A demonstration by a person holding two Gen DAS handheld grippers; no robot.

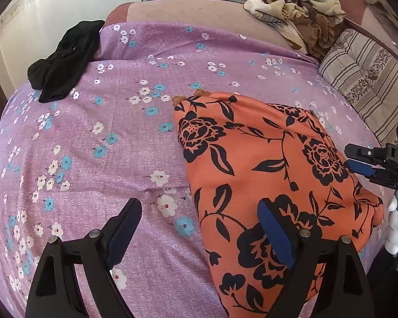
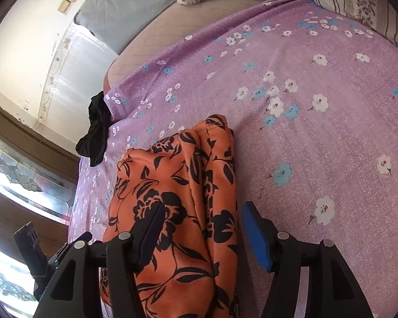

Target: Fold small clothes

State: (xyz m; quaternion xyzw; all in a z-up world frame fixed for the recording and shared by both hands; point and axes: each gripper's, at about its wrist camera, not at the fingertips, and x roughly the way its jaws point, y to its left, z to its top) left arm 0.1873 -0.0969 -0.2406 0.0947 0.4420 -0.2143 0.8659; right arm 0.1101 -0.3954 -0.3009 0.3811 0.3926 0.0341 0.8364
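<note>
One orange flowered garment (image 1: 265,175) lies folded into a compact bundle on the purple sheet (image 1: 119,137). Both the left tongs (image 1: 199,235) and right tongs (image 2: 201,233) stand apart, gripping nothing. Beyond the garment, a black garment (image 1: 63,61) looks still unfolded.
</note>
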